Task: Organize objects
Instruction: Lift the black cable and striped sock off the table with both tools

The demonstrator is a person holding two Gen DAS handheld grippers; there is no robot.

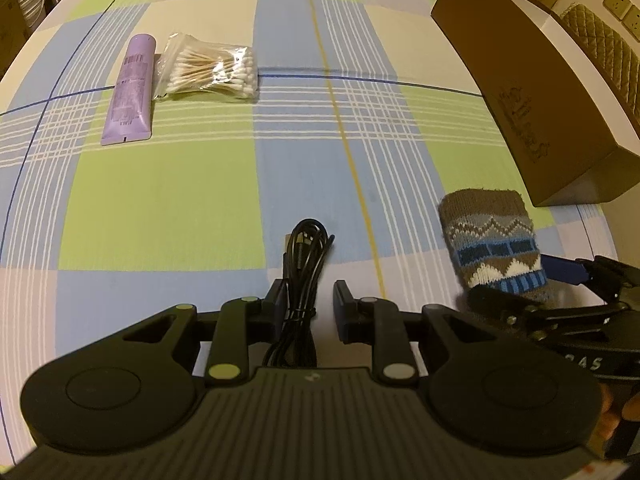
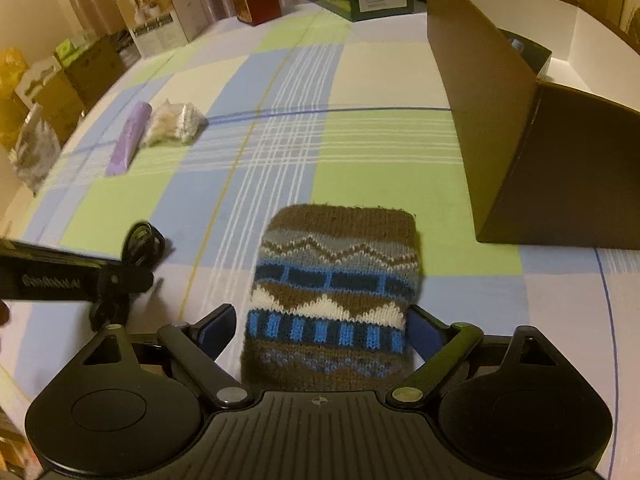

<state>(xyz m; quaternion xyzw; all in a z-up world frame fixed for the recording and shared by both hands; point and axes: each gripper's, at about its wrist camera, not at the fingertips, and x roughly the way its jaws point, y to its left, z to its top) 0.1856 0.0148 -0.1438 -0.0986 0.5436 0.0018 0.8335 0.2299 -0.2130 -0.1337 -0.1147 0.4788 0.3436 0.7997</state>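
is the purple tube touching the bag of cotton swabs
Touching: the left wrist view shows the swab bag's clear edge meeting the purple tube's side, no cloth between them.

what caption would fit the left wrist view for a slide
Left tongs open around a coiled black cable on the plaid tablecloth, right tongs beside them at a knitted sock.
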